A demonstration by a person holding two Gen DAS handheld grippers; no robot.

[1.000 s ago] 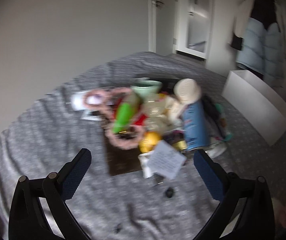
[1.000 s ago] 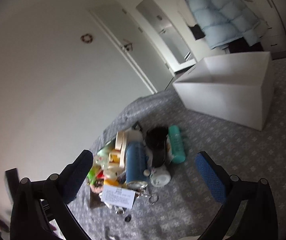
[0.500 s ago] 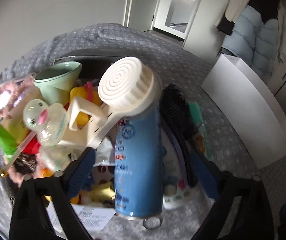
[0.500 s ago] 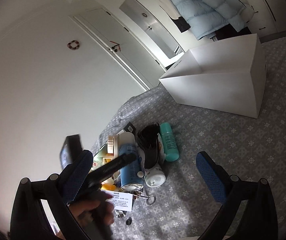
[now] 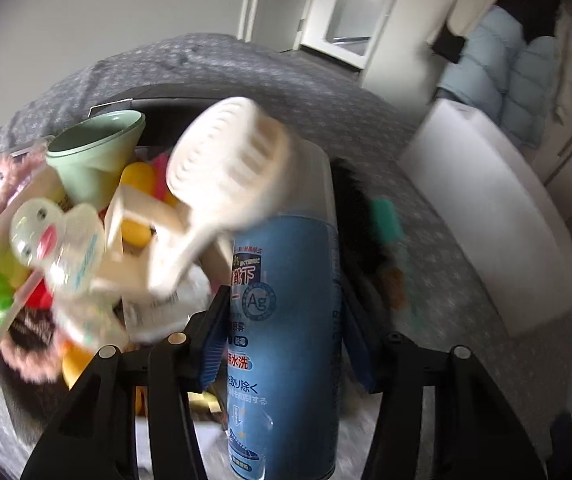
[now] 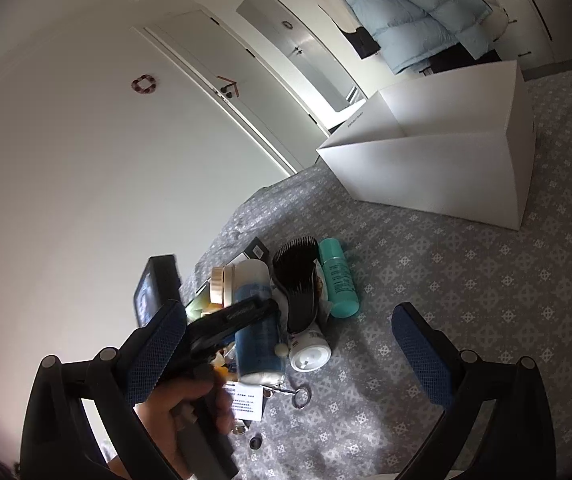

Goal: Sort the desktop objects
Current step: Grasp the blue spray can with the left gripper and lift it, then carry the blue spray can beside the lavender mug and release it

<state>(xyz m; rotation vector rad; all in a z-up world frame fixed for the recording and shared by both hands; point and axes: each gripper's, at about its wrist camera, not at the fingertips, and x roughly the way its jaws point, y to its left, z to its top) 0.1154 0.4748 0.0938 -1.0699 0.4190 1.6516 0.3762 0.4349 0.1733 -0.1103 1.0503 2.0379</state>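
plain white walls (image 6: 65,200), white doors (image 6: 221,80), a pale blue puffer coat (image 6: 418,8) hanging, and soft daylight all over.

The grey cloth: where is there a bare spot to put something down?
The grey cloth lies bare between the white box and the teal bottle, and on toward the right tongs. It is crowded around the blue spray can and black hairbrush, where things lie heaped.

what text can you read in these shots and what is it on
"Ag" in a round badge, on the blue spray can
"水洗" lower on the same can
"取り除く" below that
White paper card: printed lines, too small to read
White box: small mark on the rim, too small to read
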